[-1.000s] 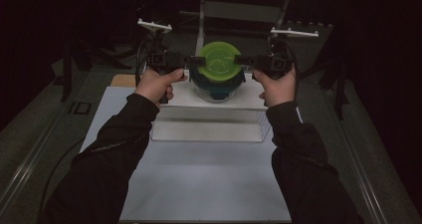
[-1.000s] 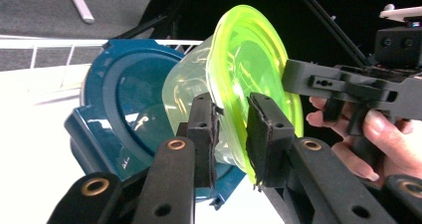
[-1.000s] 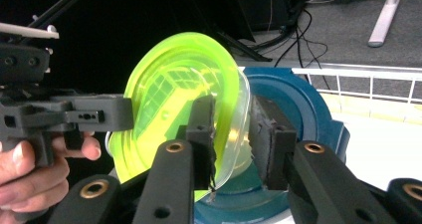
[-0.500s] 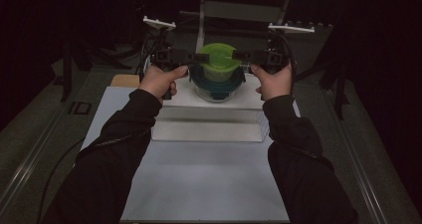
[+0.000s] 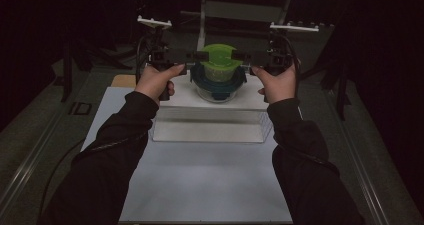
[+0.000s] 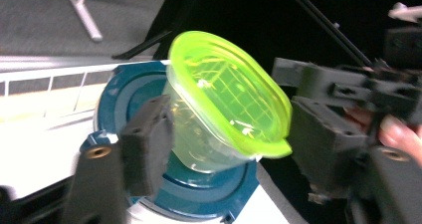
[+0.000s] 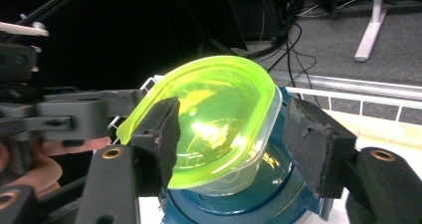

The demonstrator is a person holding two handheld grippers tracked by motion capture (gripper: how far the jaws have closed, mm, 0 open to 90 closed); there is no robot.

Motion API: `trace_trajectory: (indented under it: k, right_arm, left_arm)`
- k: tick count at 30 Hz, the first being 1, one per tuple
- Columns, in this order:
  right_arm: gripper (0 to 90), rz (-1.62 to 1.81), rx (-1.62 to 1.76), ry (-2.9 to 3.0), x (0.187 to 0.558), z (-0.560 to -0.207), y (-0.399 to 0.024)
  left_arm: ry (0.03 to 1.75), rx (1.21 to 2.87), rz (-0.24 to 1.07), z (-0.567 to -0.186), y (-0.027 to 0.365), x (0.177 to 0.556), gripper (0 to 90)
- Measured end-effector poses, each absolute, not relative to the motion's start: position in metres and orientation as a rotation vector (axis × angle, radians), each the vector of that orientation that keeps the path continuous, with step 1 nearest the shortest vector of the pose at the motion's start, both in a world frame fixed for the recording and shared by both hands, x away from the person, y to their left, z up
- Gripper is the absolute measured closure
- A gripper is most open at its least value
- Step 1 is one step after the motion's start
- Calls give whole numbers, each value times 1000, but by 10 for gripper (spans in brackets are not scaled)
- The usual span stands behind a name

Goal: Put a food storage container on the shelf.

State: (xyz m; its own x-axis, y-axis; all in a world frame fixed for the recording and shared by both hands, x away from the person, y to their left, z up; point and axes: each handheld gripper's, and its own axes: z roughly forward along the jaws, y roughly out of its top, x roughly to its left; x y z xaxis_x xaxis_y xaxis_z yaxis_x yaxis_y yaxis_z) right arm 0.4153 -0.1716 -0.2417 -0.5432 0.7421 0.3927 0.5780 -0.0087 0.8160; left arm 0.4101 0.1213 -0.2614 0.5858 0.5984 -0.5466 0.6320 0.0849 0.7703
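Table point(image 5: 210, 185) — a pale work surface lay under the person's forearms, with dark floor on either side of it.

Clear bin point(image 5: 210, 122) — a see-through rectangular box sat across the far half of the table, a white shelf-like top behind it.

Wire rack point(image 7: 348, 97) — white bars ran behind the tubs in both gripper views.

Blue-lidded bowl point(image 5: 218, 82) — a round glass bowl with a dark blue rim stood on the white top at the middle of the far edge, between the two hands.

Green-lidded tub point(image 5: 218, 60) — a small clear plastic tub with a bright green lid rested on the blue lid. In the left gripper view point(image 6: 224, 104) and the right gripper view point(image 7: 214, 129) it looked tilted, its base on the blue lid.

Left gripper point(image 5: 192, 56) — it was held level in the left hand point(image 5: 154, 80) and pointed inward at the tub from the left. Its jaws had just been opening; they stood apart on either side of the tub, with the near pad close to the wall but not pressing.

Right gripper point(image 5: 240, 56) — it was held level in the right hand point(image 5: 277, 82) and pointed at the tub from the opposite side. Its jaws had likewise just been opening; the tub stood between the pads, loose, with a gap on one side.
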Motion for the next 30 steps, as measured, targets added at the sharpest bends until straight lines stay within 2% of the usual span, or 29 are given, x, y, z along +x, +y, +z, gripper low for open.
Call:
trace_trajectory:
  k: [3,6,8,10,13,18,26,30]
  right_arm:
    - [315,1596,1385,2100,411,-243,-172]
    - [273,1625,1354,2113,406,-244,-174]
    - [249,1648,1335,2115,402,-245,-175]
    - [204,1663,1295,2131,398,-246,-175]
    - [199,1656,1259,2128,390,-248,-174]
    - [194,1658,1210,2127,375,-253,-177]
    - [191,1695,1168,2133,351,-273,-188]
    - [190,1675,1137,2154,339,-285,-192]
  left_arm:
    - [1013,1565,-52,-259,125,402,267]
    - [978,1570,-35,-257,125,394,132]
    - [903,1583,19,-256,124,382,101]
    - [874,1589,30,-256,124,376,6]
    - [840,1601,77,-260,122,365,4]
    - [782,1605,65,-272,121,349,4]
    - [697,1624,163,-295,123,317,4]
    - [681,1636,156,-303,125,307,4]
